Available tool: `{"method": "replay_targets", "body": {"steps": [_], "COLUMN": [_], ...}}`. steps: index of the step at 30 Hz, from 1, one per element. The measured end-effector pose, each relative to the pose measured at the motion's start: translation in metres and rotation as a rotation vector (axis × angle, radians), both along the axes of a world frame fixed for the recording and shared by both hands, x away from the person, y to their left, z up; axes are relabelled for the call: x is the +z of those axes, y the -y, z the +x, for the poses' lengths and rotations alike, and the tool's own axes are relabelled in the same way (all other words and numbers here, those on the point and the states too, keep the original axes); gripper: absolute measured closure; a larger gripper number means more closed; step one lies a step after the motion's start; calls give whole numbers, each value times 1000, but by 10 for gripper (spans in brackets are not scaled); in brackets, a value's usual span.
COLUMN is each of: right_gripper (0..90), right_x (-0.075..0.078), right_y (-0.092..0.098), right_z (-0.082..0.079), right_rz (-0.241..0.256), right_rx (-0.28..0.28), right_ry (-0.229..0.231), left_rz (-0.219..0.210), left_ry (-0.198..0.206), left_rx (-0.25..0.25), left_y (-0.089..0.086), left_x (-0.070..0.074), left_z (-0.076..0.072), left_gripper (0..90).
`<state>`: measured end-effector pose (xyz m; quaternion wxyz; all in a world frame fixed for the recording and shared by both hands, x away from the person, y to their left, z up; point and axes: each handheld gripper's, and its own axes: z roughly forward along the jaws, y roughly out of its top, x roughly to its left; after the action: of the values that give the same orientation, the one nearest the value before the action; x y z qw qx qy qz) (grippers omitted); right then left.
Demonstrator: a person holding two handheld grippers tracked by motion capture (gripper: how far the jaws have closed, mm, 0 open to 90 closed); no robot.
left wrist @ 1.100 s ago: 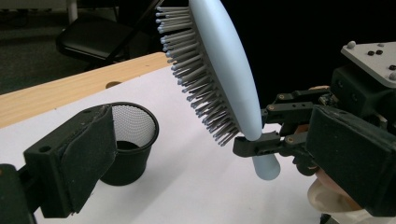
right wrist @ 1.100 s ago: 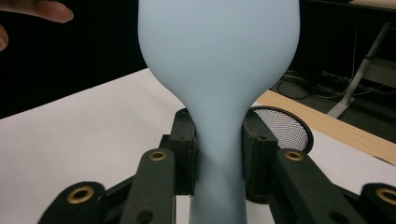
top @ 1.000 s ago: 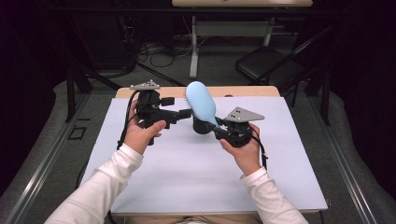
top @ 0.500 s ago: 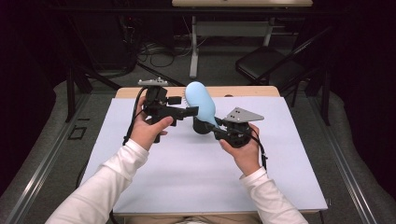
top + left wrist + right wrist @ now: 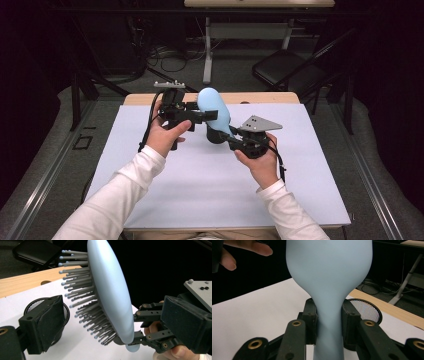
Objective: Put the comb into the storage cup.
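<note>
A light blue hairbrush [image 5: 212, 107] with grey bristles [image 5: 85, 302] is held up over the table, head uppermost. My right gripper [image 5: 226, 136] is shut on its narrow handle [image 5: 329, 322], one pad on each side. My left gripper [image 5: 206, 116] reaches in from the left at the level of the brush head and stands open. One of its fingers [image 5: 45, 322] shows to the left of the bristles, apart from them. The right gripper [image 5: 135, 338] also shows beyond the brush, clamped at the handle's base.
A black mesh cup [image 5: 216, 136] stands on the white sheet [image 5: 200, 200] under the brush, also seen as the mesh cup [image 5: 365, 311]. The wooden table edge [image 5: 270, 97] lies at the back. A folding chair [image 5: 290, 75] and cables sit on the floor beyond.
My left gripper has moved right and away from the person, up to the brush head. The right gripper still holds the brush, which has shifted slightly left.
</note>
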<state>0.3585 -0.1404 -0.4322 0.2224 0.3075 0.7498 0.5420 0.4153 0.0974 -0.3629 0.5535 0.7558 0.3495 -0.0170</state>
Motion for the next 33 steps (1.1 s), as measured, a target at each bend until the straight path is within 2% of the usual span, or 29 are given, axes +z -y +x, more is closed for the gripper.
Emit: {"method": "replay_targets", "body": {"steps": [6, 12, 15, 23, 29, 33], "right_gripper": [696, 696, 696, 696, 696, 696], "right_x": [0, 0, 0, -1, -1, -1], "right_y": [-1, -2, -2, -3, -5, -5], "right_z": [-1, -1, -1, -2, -2, -2], "right_rz": [1, -4, -5, -15, -22, -21], "right_rx": [2, 5, 5, 8, 11, 12], "right_ry": [5, 5, 7, 11, 12, 15], "left_rz": [2, -24, -23, -75, -63, -55], "left_ry": [-5, -22, -21, -51, -74, -105], "left_rx": [-8, -7, -4, 2, -4, -9], "left_y": [7, 11, 11, 6, 2, 0], "left_x": [-2, -2, -2, -1, 1, 2], "left_z": [3, 5, 7, 11, 14, 17], "left_gripper": [67, 104, 123, 155, 157, 159]}}
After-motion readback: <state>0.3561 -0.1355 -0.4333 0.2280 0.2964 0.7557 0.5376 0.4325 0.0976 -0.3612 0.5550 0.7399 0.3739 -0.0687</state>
